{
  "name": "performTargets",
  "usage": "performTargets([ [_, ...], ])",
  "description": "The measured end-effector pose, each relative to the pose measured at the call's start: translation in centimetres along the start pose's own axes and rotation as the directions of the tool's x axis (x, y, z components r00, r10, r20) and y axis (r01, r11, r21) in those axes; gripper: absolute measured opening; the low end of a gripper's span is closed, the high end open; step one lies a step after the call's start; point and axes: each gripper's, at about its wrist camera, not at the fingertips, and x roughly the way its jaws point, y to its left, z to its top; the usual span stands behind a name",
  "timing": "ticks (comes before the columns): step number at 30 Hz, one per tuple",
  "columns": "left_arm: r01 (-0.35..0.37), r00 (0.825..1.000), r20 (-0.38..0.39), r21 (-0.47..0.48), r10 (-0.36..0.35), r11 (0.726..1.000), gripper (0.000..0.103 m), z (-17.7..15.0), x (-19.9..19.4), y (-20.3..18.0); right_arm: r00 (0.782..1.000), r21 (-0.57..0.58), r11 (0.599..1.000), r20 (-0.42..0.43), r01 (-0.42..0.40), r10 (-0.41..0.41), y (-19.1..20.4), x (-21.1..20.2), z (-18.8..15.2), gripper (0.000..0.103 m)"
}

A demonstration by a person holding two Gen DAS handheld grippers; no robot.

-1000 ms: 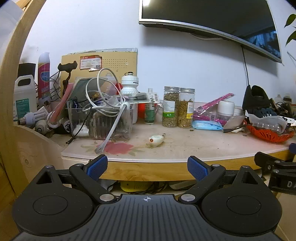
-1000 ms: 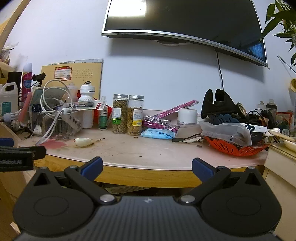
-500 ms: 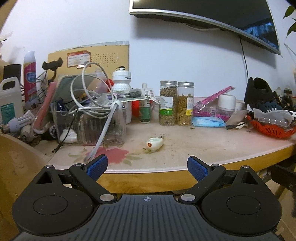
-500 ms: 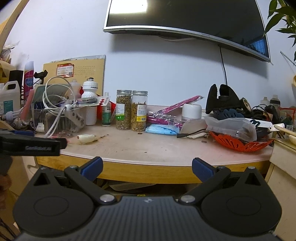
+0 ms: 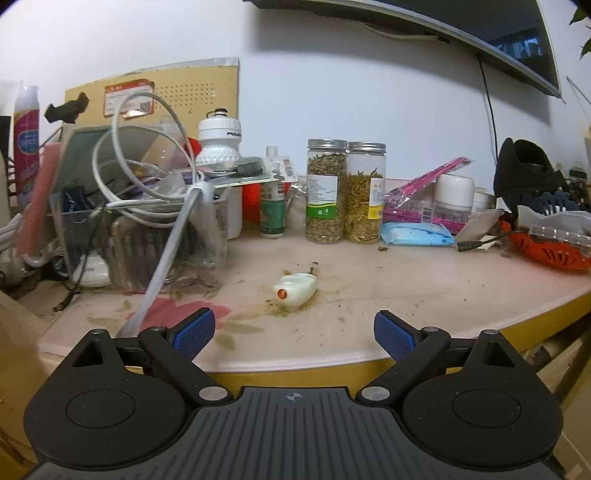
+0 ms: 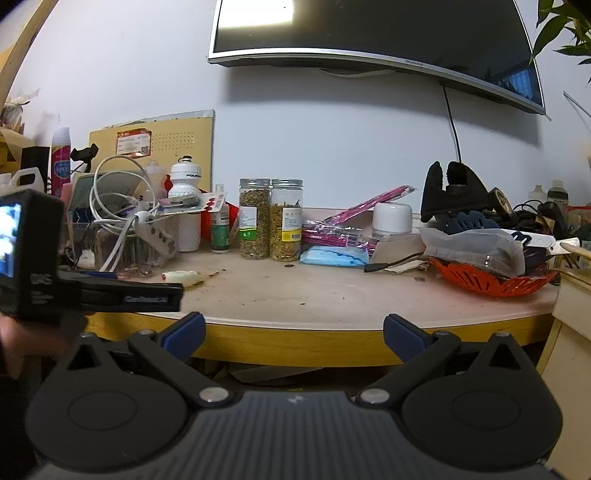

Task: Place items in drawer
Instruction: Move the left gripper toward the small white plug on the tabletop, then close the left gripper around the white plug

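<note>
The worktop (image 5: 424, 295) looks smooth, stained and wood-edged, carrying two clear jars (image 5: 343, 192) with shiny metal lids beside a glossy white plastic bottle (image 5: 295, 287).

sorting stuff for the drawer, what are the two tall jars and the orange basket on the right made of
The two tall jars: clear glass or hard plastic, I can't tell which; the dried contents show through, and the lids look like silvery metal. The orange basket: matte moulded plastic, judging by its even colour and slotted wall.

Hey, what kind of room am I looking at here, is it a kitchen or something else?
Probably a lived-in home room rather than a kitchen: a wall-mounted TV hangs above a cluttered wooden table holding jars of dried herbs and a tangle of white cables.
</note>
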Motion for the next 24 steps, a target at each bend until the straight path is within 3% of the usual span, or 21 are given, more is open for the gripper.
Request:
performTargets([
  [15, 0.003, 1.0, -0.012, 0.026, -0.002, 1.0, 0.095, 0.3, 5.5, 0.0, 0.999, 0.012, 0.999, -0.014, -0.033, 0.033, 0.4, 1.0, 0.5, 0.103],
  [24, 0.016, 1.0, 0.005, 0.013, -0.016, 1.0, 0.094, 0.3, 6.7, 0.3, 0.999, 0.025, 0.999, -0.02, -0.03, 0.03, 0.3, 1.2, 0.5, 0.103],
])
